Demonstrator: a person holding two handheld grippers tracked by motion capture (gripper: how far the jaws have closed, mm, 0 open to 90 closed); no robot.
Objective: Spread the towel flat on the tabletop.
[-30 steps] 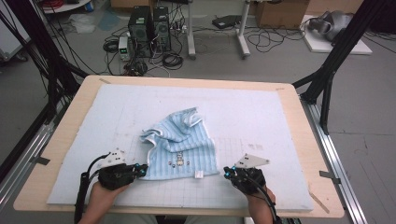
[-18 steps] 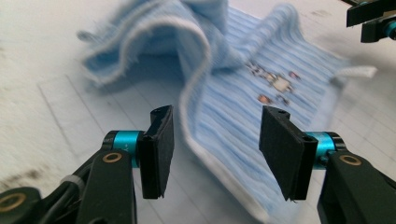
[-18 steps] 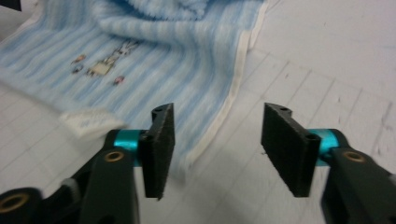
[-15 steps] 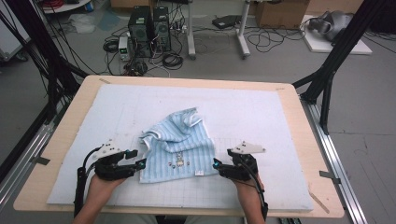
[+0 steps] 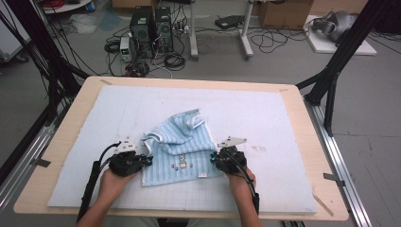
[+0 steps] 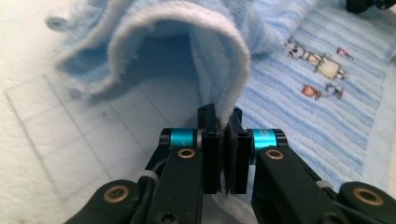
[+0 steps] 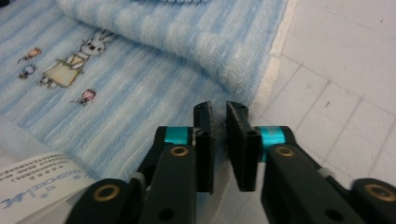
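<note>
Both my grippers are at the near corners of the blue striped towel point(image 5: 182, 151), one in each hand. My left gripper point(image 5: 147, 161) has just snapped closed, and in the left gripper view its jaws are pinched tight on the towel's pale edge point(image 6: 224, 116), which stands up between the pads as a thin fold and curls over above them. My right gripper point(image 5: 213, 161) has likewise just closed; in the right gripper view point(image 7: 218, 122) the jaws stand nearly together with the towel's fabric rising into the narrow slot between them, right where the white hem point(image 7: 271, 74) meets the mat, so I take it that I have hold of that edge too. The towel lies in the middle of the light blue gridded mat point(image 5: 283, 123) that covers the wooden table point(image 5: 61, 142), toward my side of it. Its near half is spread flat, showing a small printed rabbit and little figures point(image 5: 180, 164), while its far half is bunched and folded back on itself in a rumpled heap point(image 5: 184, 125). A white care label point(image 7: 32, 182) pokes out at the hem close to my right gripper. My left hand point(image 5: 111, 182) and my right hand point(image 5: 239, 179) rest low over the mat, the black cables trailing back from each gripper toward me.
</note>
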